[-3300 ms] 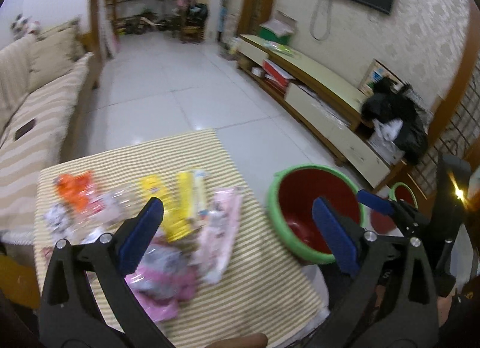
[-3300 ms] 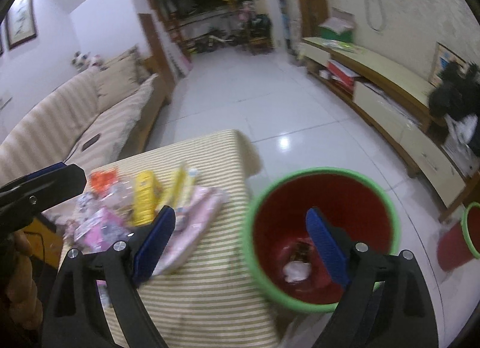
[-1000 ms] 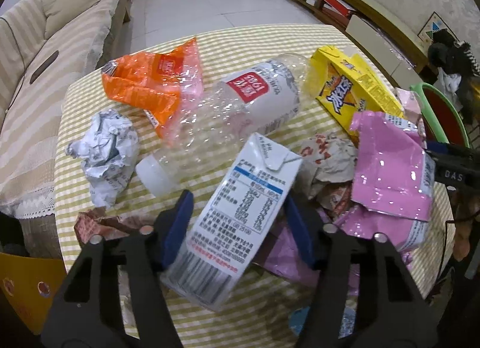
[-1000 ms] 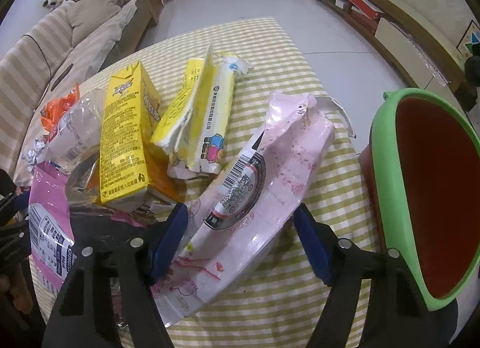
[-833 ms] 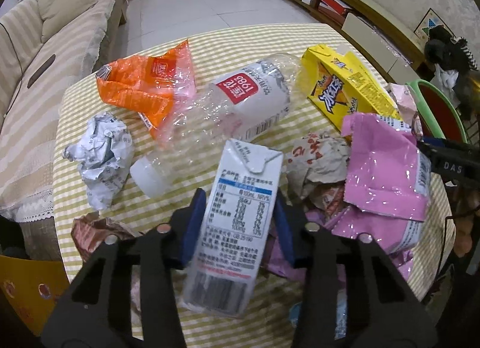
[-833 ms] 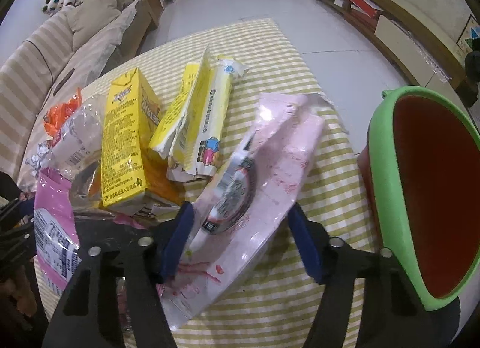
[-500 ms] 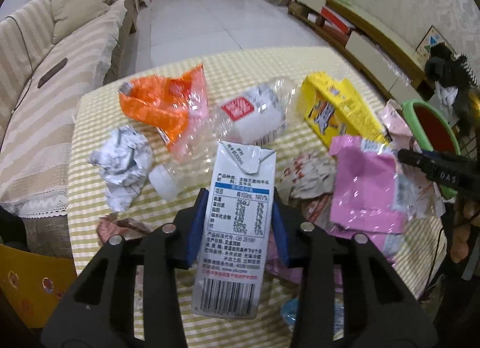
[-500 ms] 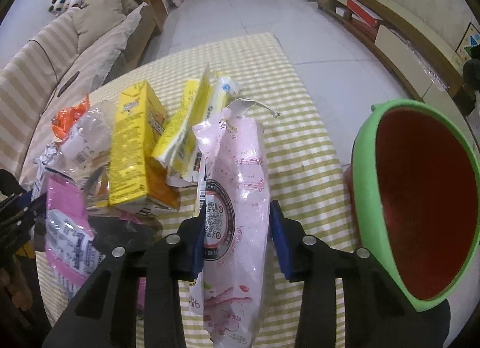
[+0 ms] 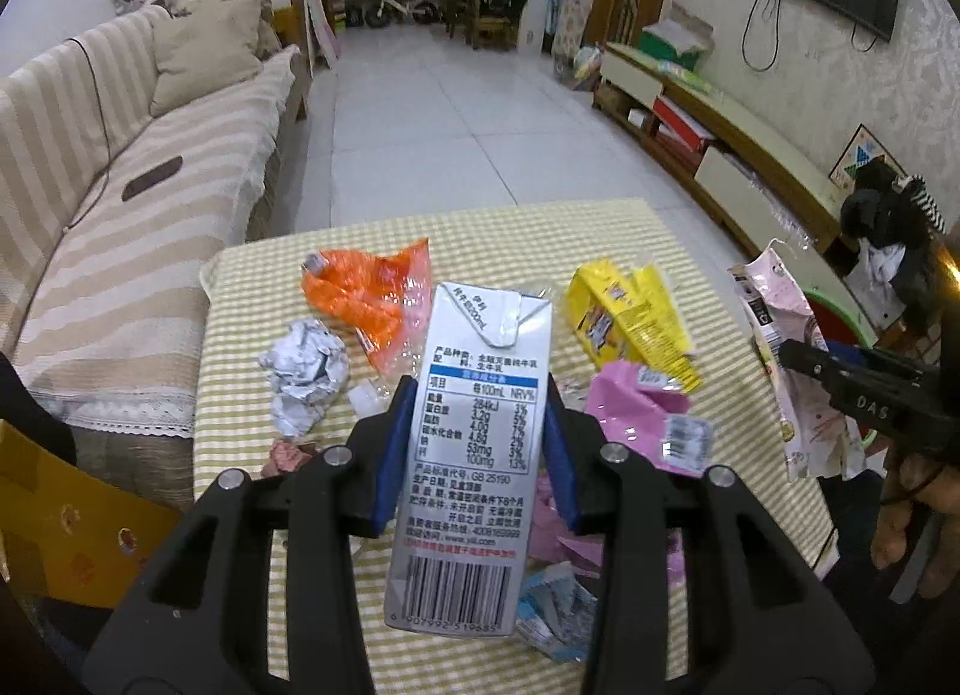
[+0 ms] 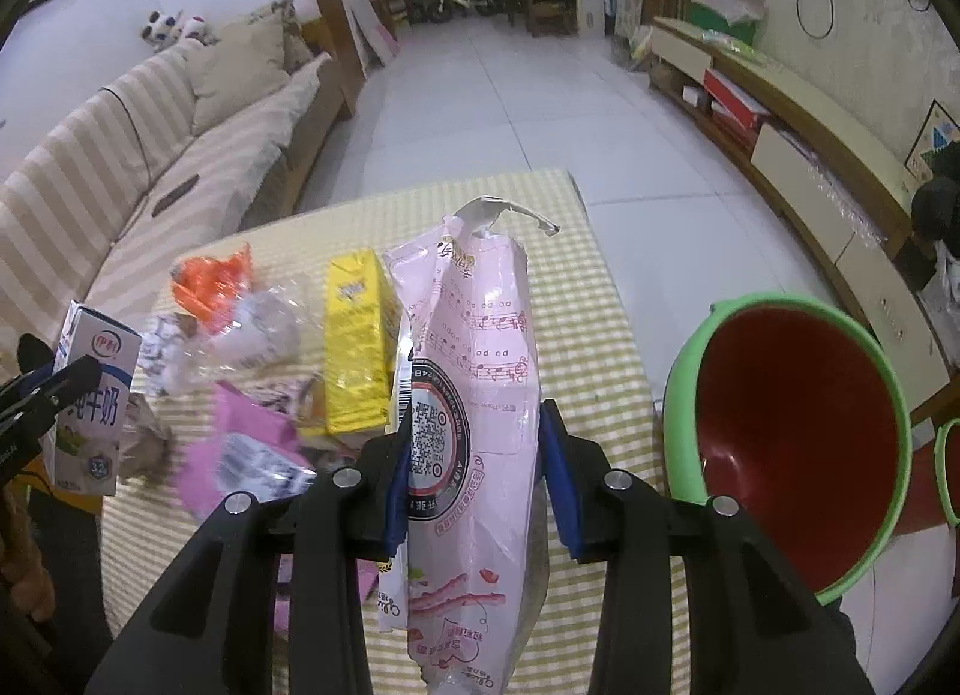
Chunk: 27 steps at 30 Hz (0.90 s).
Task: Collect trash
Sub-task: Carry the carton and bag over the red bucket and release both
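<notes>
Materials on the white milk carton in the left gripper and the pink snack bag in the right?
White milk carton: likely coated paperboard, with crisp folded edges and a light sheen. Pink snack bag: thin glossy plastic film, wrinkled, with a torn top.

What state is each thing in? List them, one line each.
Left hand-held gripper: shut on the milk carton.
Milk carton: held clear of the table, top flap opened.
Right hand-held gripper: shut on the pink bag.
Pink bag: held up, top torn open.
Yellow carton: lying on the table.
Paper ball: crumpled.
Orange wrapper: crumpled, empty.
Bin: open, tilted in view.
</notes>
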Tool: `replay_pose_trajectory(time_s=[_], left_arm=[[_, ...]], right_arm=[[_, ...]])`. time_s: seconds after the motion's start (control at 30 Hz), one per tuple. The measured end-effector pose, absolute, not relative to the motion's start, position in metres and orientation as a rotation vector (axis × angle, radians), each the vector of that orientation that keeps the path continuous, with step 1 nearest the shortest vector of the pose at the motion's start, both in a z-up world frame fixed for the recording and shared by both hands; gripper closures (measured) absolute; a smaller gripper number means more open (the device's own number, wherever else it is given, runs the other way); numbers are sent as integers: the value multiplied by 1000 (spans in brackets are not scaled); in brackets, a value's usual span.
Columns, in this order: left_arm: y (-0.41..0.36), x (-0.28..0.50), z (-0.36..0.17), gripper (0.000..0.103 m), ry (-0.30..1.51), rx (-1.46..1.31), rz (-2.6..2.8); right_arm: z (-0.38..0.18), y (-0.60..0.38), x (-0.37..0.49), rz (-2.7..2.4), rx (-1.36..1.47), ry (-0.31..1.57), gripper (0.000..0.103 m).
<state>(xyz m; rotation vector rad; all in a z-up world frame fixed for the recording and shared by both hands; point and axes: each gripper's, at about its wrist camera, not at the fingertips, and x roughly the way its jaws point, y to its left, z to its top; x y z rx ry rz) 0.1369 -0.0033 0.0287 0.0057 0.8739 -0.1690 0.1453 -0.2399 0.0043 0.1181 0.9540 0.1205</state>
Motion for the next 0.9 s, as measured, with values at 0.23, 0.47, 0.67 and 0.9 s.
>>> replay_pose_trajectory(time_s=[0.23, 0.47, 0.67, 0.9], left_arm=[[-16, 112, 61, 65, 825, -8, -163], [-38, 95, 86, 65, 782, -12, -191], [-65, 90, 97, 65, 767, 19, -240], [-100, 92, 101, 65, 763, 43, -297]], right_arm=[[34, -241, 127, 138, 115, 893, 66], [54, -259, 106, 130, 136, 847, 67], [64, -282, 93, 103, 152, 815, 66], [68, -318, 82, 52, 190, 799, 66]])
